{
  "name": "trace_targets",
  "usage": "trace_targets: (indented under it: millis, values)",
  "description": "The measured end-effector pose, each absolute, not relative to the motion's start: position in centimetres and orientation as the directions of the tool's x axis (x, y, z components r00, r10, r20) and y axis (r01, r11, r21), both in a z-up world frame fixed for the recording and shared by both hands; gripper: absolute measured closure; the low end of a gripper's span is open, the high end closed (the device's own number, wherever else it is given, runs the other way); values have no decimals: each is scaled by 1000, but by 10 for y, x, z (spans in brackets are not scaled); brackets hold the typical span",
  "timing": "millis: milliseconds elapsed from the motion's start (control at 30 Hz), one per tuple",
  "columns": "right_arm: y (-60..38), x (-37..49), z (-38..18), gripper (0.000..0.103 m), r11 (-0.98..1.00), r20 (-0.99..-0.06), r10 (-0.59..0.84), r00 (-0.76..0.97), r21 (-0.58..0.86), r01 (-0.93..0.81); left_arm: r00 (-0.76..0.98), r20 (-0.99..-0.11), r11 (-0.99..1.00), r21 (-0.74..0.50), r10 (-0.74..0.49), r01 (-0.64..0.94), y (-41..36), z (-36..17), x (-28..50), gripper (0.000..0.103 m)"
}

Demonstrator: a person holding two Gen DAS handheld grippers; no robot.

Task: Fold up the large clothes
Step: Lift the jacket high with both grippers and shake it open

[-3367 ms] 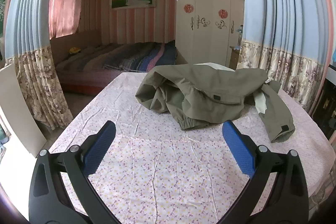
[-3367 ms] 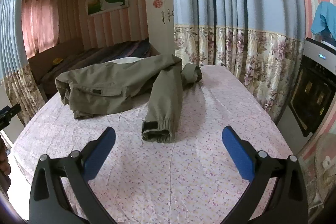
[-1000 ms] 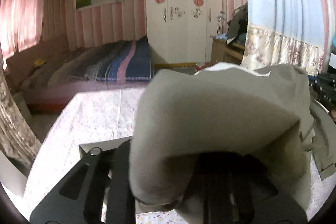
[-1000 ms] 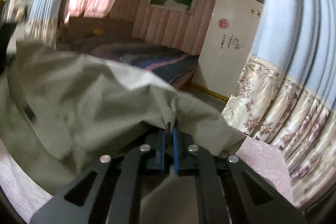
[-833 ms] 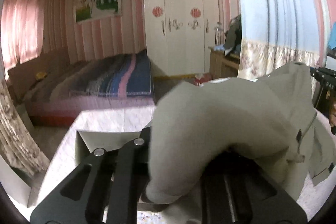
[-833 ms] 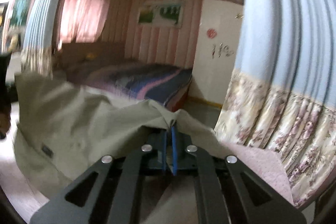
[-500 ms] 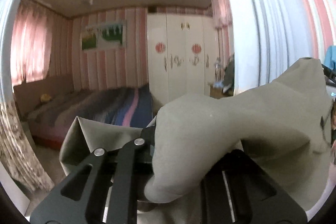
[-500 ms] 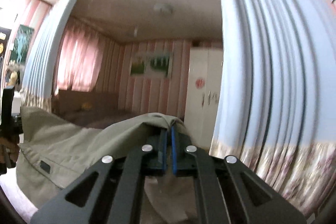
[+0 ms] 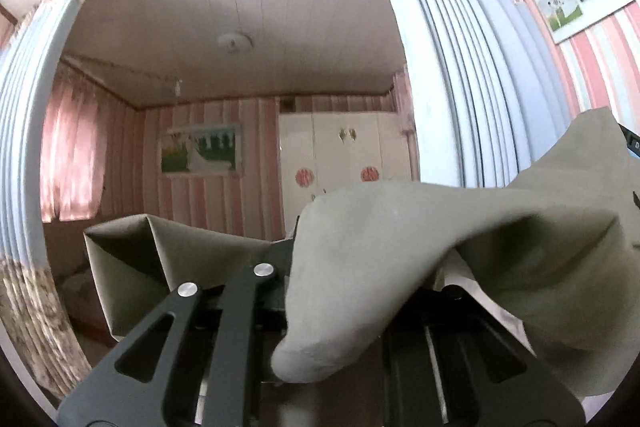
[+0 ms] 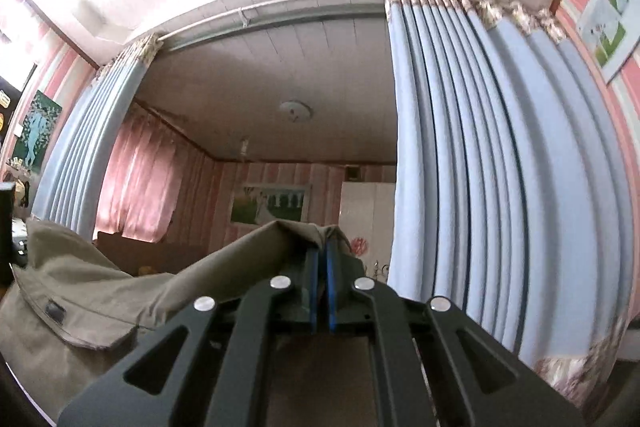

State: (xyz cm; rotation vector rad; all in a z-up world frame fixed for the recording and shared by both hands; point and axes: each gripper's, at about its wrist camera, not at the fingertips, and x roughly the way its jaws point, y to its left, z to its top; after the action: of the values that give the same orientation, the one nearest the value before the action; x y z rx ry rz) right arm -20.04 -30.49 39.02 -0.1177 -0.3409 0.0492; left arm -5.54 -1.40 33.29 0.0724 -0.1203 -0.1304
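Jacket (image 9: 400, 251) is up in the air, olive cloth spanning between your two hands; both cameras tilt toward the ceiling, no table in view. Likely you hold it high so the body hangs free and straightens before laying it down. Right hand-held gripper (image 10: 321, 267): blue pads pressed together, pinching a fabric edge. Left hand-held gripper (image 9: 316, 267): fingertips buried under draped cloth, apparently gripping it, though the closure itself is hidden.

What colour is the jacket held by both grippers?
Olive green, plain, no pattern. The jacket shows best in the right wrist view.
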Motion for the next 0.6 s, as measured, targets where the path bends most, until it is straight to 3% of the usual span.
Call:
trace_targets:
  millis: [300,433,600]
  values:
    - [-293,-227,476,101,992,366,15,931,-121,32,977,194,994,80,-84,70,-6,449,-105,85]
    - [-295,-190,490,101,990,312,-14,950,-126,56,990,122,994,91,-68,57,-3,469,-66,78]
    - [-319,-83,443,101,990,117,-37,993,-134,52,998,-46,994,91,-50,54,4,428,26,73]
